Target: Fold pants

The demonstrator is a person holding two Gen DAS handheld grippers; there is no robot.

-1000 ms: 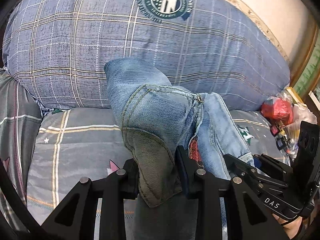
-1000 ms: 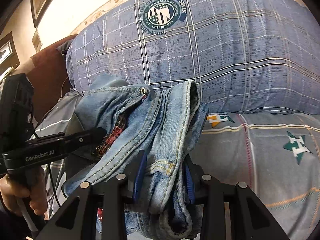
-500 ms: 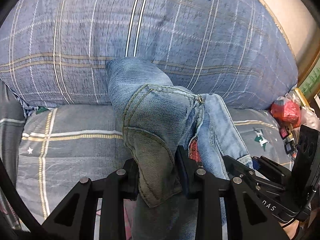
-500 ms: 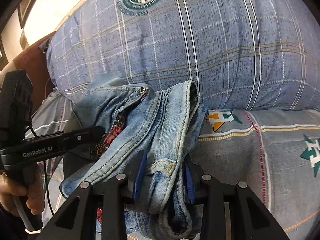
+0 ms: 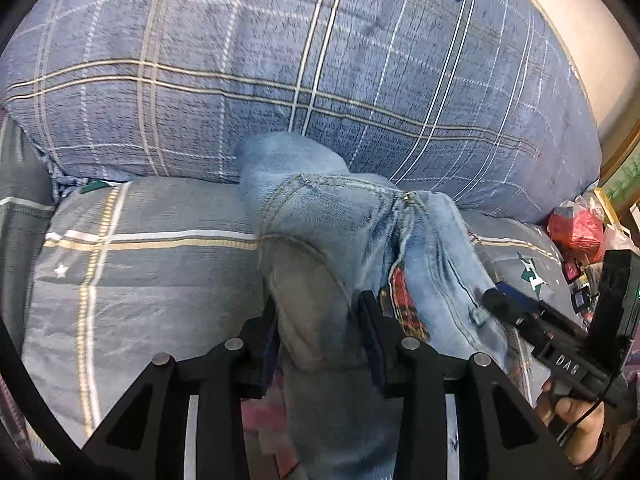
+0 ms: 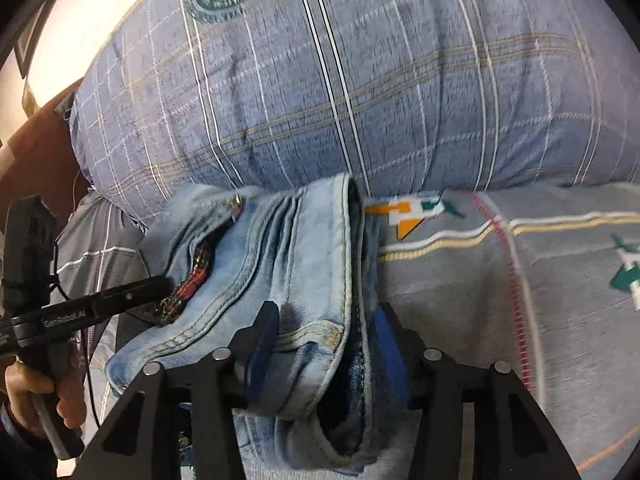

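Observation:
Light blue jeans hang bunched between both grippers above the bed, with a red plaid lining showing at the open fly. My left gripper is shut on the waistband by the pocket. My right gripper is shut on the other waistband end. Each gripper shows in the other's view: the right one in the left wrist view, the left one in the right wrist view. The legs hang below, out of sight.
A large blue plaid pillow stands close ahead, also in the right wrist view. A grey checked bedsheet lies below. Red bags and clutter sit at the right. A brown headboard is at left.
Both grippers have carried the jeans forward toward the pillow, which now fills more of each view. The grips are unchanged.

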